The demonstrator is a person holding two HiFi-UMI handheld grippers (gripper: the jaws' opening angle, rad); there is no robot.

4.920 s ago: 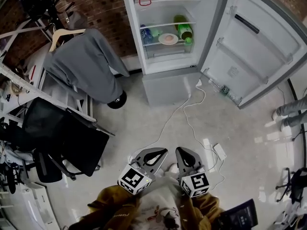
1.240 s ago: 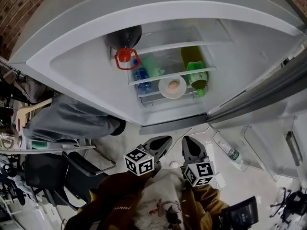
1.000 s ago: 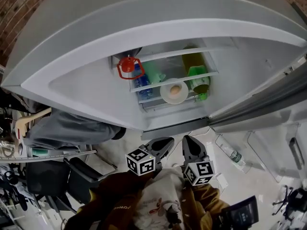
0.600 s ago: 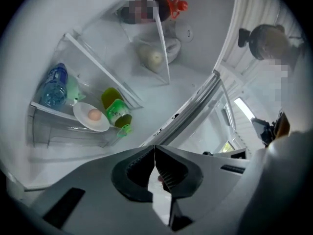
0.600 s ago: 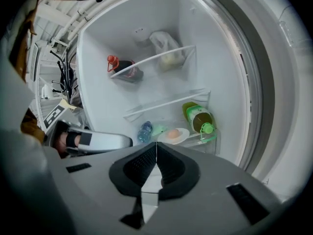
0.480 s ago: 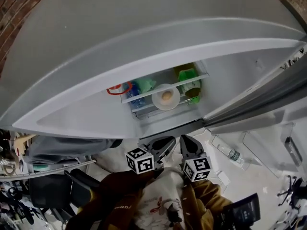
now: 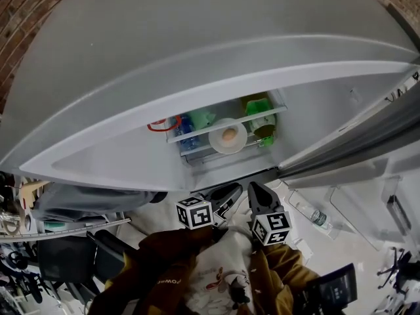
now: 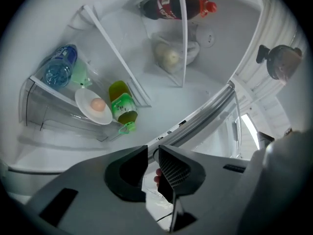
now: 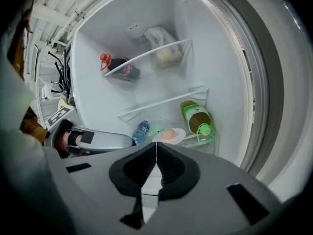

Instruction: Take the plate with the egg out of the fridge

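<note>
The white plate [image 7: 228, 137] with a brown egg [image 7: 228, 134] stands on a lower shelf of the open fridge [image 7: 197, 64], between a blue water bottle [image 7: 186, 125] and a green bottle [image 7: 261, 113]. Both grippers hang low in front of the fridge, well short of the plate. My left gripper [image 7: 233, 189] has its jaws a narrow gap apart and holds nothing; in its own view the plate [image 8: 93, 106] lies up and left of the left gripper [image 8: 153, 150]. My right gripper [image 7: 252, 188] is shut and empty; the plate [image 9: 168, 136] shows just above the right gripper [image 9: 156, 145].
A cola bottle [image 8: 173, 6] lies on the top shelf, with a pale bag [image 8: 168, 55] beside it. The fridge door [image 7: 354, 156] stands open to the right, with a small bottle [image 7: 313, 213] in its lower rack. A chair [image 7: 59, 261] stands at the lower left.
I have walked up to the fridge, whose top now fills the head view. Over the last second both grippers have risen slightly toward the lower shelf.
</note>
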